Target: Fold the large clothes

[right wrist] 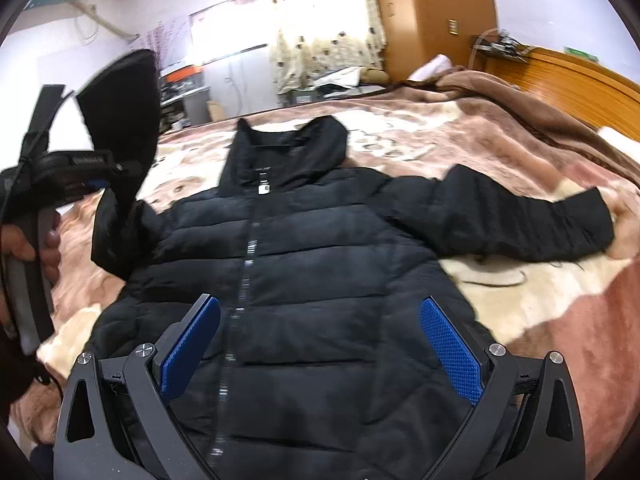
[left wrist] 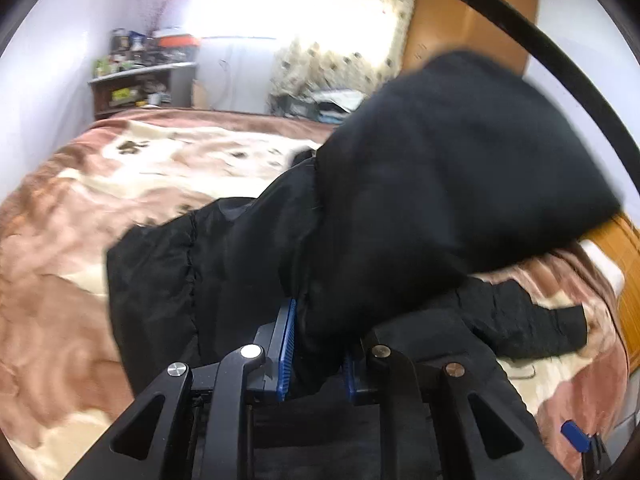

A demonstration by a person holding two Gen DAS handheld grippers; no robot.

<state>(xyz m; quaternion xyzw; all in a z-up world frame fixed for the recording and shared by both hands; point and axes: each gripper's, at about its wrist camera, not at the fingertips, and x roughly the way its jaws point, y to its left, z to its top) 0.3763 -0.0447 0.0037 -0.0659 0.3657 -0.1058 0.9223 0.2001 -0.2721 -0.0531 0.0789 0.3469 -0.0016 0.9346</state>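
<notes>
A black puffer jacket (right wrist: 320,248) lies front up on the bed, zipper down its middle and hood (right wrist: 288,152) at the far end. One sleeve (right wrist: 520,216) is spread out flat to the right. The other sleeve (right wrist: 120,120) is lifted off the bed, and my left gripper (right wrist: 86,178) is shut on it, held by a hand (right wrist: 24,240). In the left wrist view the left gripper (left wrist: 316,360) has its blue pads (left wrist: 286,352) pressed on the black sleeve fabric (left wrist: 440,180). My right gripper (right wrist: 320,344) hangs open over the jacket's lower front, with nothing between its pads.
The bed carries a pink and cream fleece blanket (right wrist: 500,144). A wooden headboard (right wrist: 580,92) runs along the right, with a wooden wardrobe (right wrist: 432,12) and a patterned curtain (right wrist: 320,20) beyond the bed. A cluttered shelf (left wrist: 140,80) stands at the far left wall.
</notes>
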